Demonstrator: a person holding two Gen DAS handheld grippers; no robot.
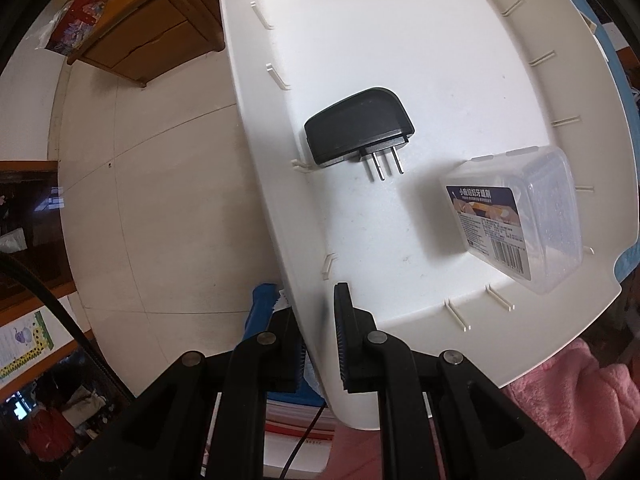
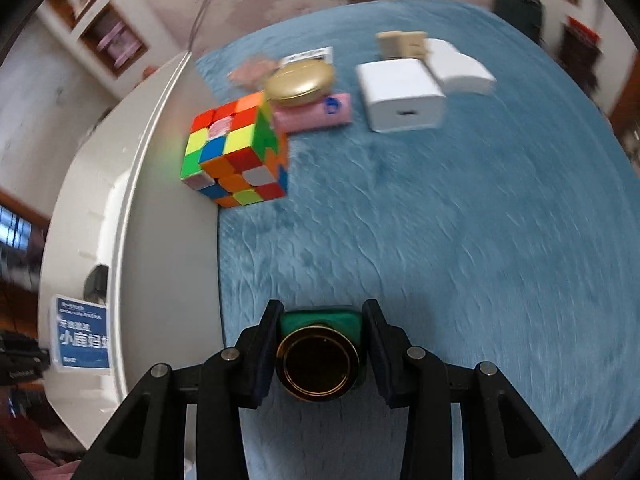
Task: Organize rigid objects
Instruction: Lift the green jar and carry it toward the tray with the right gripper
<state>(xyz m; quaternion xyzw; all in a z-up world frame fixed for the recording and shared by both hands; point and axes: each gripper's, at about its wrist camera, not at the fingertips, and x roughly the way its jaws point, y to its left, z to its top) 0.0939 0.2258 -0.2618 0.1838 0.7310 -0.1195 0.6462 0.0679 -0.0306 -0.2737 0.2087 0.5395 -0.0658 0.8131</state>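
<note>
The white tray (image 1: 256, 128) is being gripped at its near corner wall by the left gripper (image 1: 316, 344) — 1 finger is lying inside the tray and the other outside, with the wall clamped between them. Inside the tray, a black plug adapter (image 1: 358, 126) is lying near the left wall with its 2 prongs pointing toward the gripper, and a clear plastic box (image 1: 520, 216) with a dark blue label is resting against the right wall, well apart from the adapter. Pink fabric (image 1: 580, 396) is showing below the tray's near edge.

In the right wrist view, a green bottle with a gold cap (image 2: 318, 354) is being held by the right gripper (image 2: 320, 344), its fingers closed against the bottle's 2 sides, above a blue fleece blanket (image 2: 440, 240). The tray is standing at the blanket's left. A Rubik's cube (image 2: 236, 152) is sitting just beside the tray's outer wall. Beyond the cube, a gold oval case (image 2: 300, 82) is lying on a pink box (image 2: 316, 116); to the right of these, 2 white chargers (image 2: 400, 94) are lying close together.
</note>
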